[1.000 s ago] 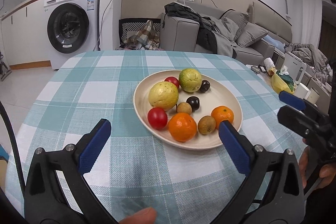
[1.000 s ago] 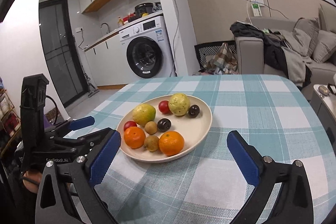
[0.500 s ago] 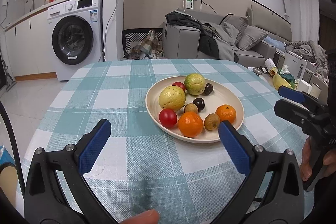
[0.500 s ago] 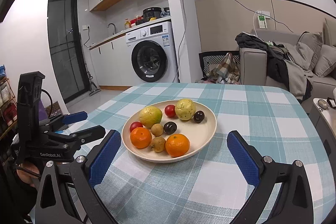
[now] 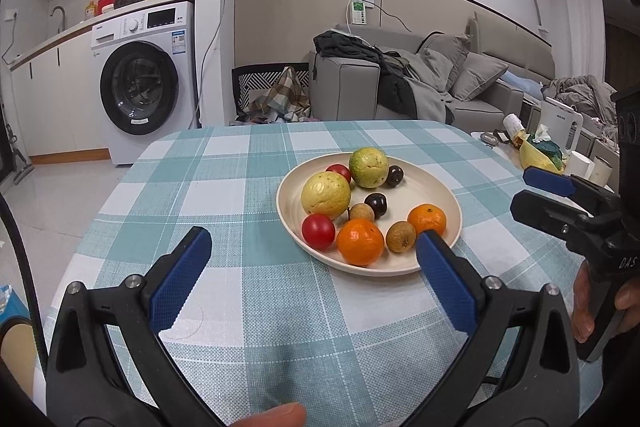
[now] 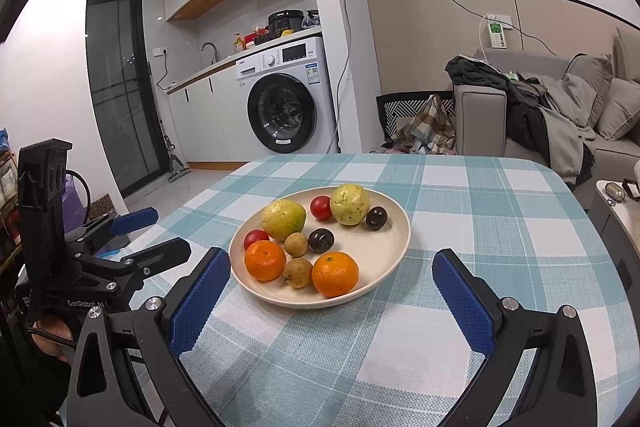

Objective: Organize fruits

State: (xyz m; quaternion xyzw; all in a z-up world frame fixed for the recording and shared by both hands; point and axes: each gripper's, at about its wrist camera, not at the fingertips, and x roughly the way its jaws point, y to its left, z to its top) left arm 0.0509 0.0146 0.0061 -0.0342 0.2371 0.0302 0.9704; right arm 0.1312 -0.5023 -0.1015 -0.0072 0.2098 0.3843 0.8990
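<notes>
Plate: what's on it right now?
The plate holds two oranges, two guavas, two tomatoes, two dark plums and two longans. Anything beneath the fruit is hidden.

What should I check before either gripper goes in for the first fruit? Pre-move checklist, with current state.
1. Left gripper open and holding nothing: ok.
2. Right gripper open and holding nothing: ok.
3. Plate flat on the checked tablecloth, well inside the table edge: ok.
4. All fruit on the plate, none loose on the cloth: ok.
5. Room around the near oranges: not ok, the brown fruit touches one and sits tight between the two.
6. Place to put sorted fruit: cannot tell, no second dish or bin is in either view.
</notes>
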